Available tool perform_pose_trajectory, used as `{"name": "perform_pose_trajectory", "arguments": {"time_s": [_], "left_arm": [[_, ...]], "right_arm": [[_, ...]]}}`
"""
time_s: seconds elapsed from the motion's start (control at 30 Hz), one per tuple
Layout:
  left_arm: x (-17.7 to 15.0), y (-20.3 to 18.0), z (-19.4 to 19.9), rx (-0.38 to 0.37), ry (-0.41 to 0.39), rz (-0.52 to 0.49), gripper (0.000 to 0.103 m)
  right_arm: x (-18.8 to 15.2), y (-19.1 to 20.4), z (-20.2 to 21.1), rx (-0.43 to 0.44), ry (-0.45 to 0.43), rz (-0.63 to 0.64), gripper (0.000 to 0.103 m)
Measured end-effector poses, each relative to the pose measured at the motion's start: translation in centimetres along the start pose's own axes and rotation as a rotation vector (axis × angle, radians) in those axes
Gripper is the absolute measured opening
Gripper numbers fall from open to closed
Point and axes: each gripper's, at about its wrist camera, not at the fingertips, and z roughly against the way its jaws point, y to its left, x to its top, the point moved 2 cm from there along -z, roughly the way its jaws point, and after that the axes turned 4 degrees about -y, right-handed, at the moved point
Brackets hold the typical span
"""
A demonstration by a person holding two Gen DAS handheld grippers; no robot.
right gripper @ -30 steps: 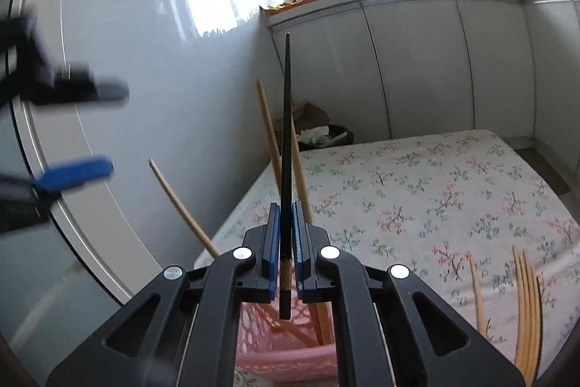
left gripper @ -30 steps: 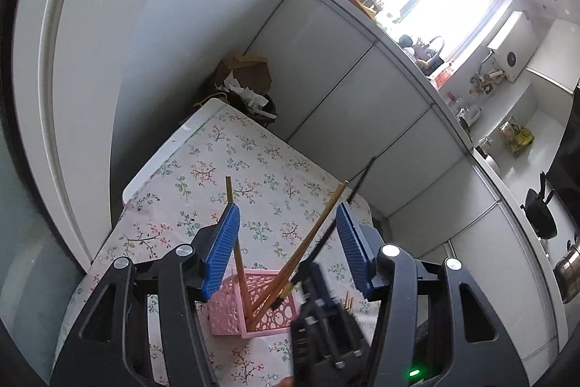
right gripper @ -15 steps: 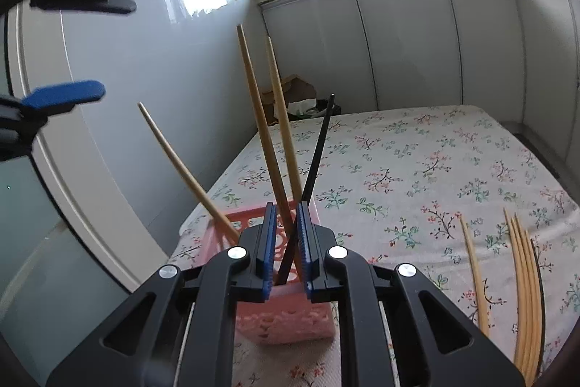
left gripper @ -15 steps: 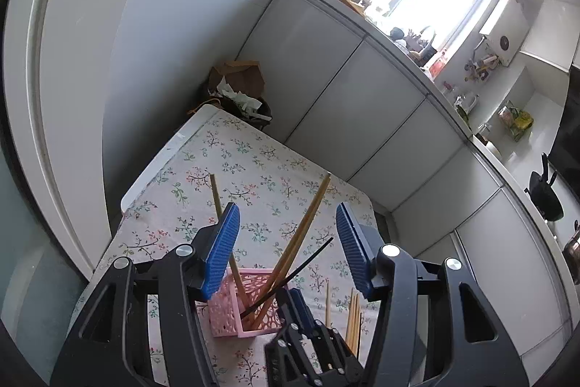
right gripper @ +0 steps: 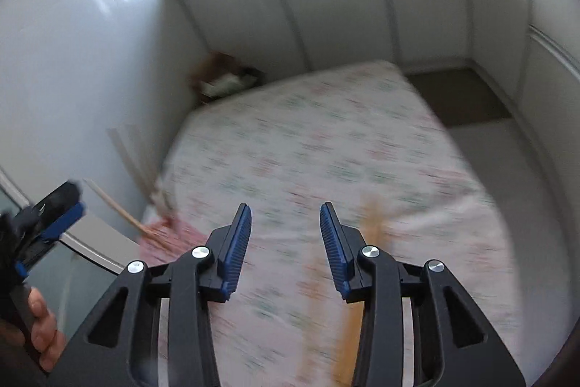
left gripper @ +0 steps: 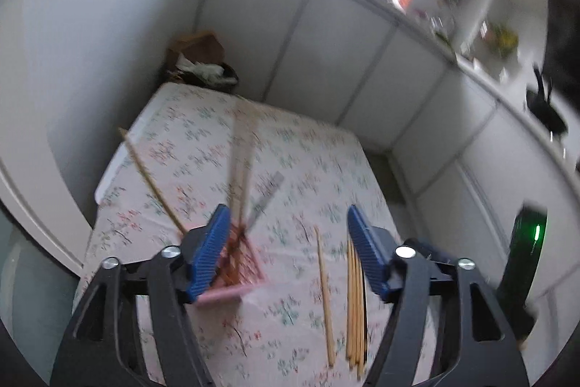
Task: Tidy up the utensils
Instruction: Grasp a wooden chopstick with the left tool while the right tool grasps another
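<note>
Released since the earlier frames, the black chopstick is now seen leaning in the pink basket, and the right tool, which was pressed together on it, is now spread and holds nothing. Both views have swung toward the loose chopsticks, and heavy motion blur is seen in each.

The left tool is likewise spread and empty. The basket is seen at the near left of the floral-clothed counter, partly behind the left tool's left finger, with wooden chopsticks standing in it at a slant.

The remaining wooden chopsticks are laid flat on the cloth to the right of the basket, apart from it, with one single stick just to their left. Their long axis is directed away from the cameras, roughly along the fingers of both tools. In the right wrist view they are seen as an orange blur just behind the right finger, so the right tool is judged the nearer. A small shift to the right and a turn of the wrist are judged necessary, so that the sticks can be pinched across their width.
</note>
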Motion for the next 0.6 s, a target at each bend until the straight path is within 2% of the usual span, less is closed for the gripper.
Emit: {"name": "perform_pose_trajectory", "arguments": {"time_s": [0.07,0.17,0.27,0.33,0.5,0.6], "left_arm": [[-1.2,-2.4,-1.0,-0.012,0.046,-0.051,0.072],[-3.0,-5.1,-2.7,0.007,0.104,-0.125,0.072],[-5.0,-7.4,-4.7,0.002,0.174,-0.167,0.072],[-6.6,-8.4,-6.5,0.002,0.235,-0.172,0.072],[-10.5,-9.3,-11.7,0.078,0.362,-0.187,0.060],[-11.8,-9.2,-14.3,0.106,0.409,-0.174,0.055]], "right_arm": [[-0.2,-2.4,0.0,-0.035,0.082,-0.009,0.040],[-1.9,-6.3,-0.3,0.013,0.116,-0.112,0.040],[-3.5,-8.5,-1.1,-0.015,0.213,-0.166,0.041],[-3.5,-8.9,-1.2,0.019,0.216,-0.169,0.042],[-3.9,-10.1,-1.4,0.003,0.235,-0.187,0.042],[-3.6,-10.4,-1.4,0.001,0.236,-0.200,0.040]]}}
